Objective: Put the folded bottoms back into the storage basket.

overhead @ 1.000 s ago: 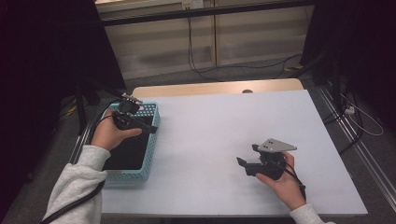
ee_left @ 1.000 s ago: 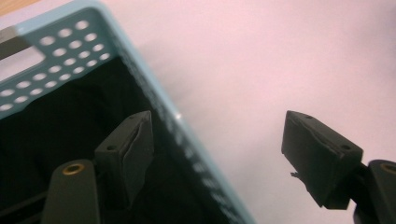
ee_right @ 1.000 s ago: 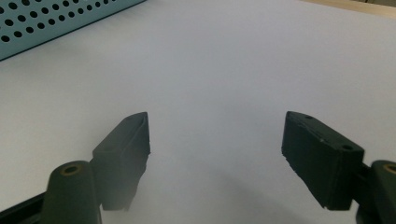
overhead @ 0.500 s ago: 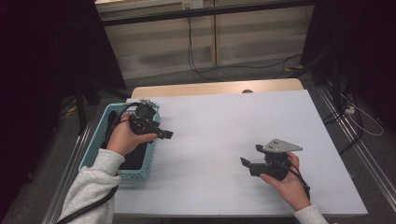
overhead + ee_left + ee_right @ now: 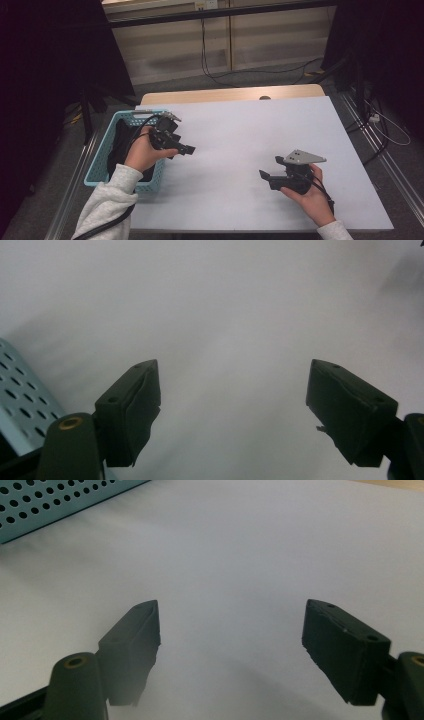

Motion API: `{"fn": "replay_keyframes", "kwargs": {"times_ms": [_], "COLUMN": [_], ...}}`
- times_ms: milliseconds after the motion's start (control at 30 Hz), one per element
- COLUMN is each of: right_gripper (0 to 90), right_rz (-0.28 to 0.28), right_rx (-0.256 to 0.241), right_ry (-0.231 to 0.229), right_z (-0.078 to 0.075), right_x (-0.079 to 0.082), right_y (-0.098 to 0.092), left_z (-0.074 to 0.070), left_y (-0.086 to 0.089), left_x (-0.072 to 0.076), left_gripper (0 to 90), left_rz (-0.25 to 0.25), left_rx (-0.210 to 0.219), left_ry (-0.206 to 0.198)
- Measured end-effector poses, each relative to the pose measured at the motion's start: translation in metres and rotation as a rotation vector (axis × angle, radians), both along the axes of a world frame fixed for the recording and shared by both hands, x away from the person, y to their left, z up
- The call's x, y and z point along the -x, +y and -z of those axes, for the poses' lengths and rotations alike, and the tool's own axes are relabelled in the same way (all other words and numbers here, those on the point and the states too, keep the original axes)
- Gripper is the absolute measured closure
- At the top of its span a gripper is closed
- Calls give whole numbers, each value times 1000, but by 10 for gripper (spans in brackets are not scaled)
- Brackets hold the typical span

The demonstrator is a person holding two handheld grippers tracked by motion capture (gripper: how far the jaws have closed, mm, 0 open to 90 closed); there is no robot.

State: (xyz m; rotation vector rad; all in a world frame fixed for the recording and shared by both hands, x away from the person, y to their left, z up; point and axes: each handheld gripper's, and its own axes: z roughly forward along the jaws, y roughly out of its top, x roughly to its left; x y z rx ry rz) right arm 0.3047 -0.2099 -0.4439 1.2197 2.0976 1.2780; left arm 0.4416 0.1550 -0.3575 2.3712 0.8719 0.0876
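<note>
Beside the perforated light-blue plastic basket (image 5: 102, 172) holding dark cloth (image 5: 119, 142), both the left gripper (image 5: 186, 149) and right gripper (image 5: 265, 176) hover wide and empty, likely readying to reach for it.

Black two-jaw left gripper (image 5: 187, 149) and right gripper (image 5: 264, 175), blocky rubber-faced pads (image 5: 131, 410) on arms with brass-ringed screw holes. Grey three-cornered plate (image 5: 304, 157) atop the right one. Black cables trailing. Light grey knit sleeves (image 5: 107, 200) with ribbed cuffs.
</note>
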Motion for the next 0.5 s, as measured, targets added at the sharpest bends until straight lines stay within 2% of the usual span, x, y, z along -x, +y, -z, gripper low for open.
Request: {"fn": "replay_keyframes", "kwargs": {"times_ms": [500], "right_gripper": [224], "right_rz": [-11], "right_rx": [-3], "right_ry": [8], "right_z": [-1], "right_x": [4], "right_y": [-9], "left_z": [13], "left_y": [-19], "left_x": [11], "left_gripper": [203], "left_rz": [41], "left_rx": [6], "left_ry": [13]}}
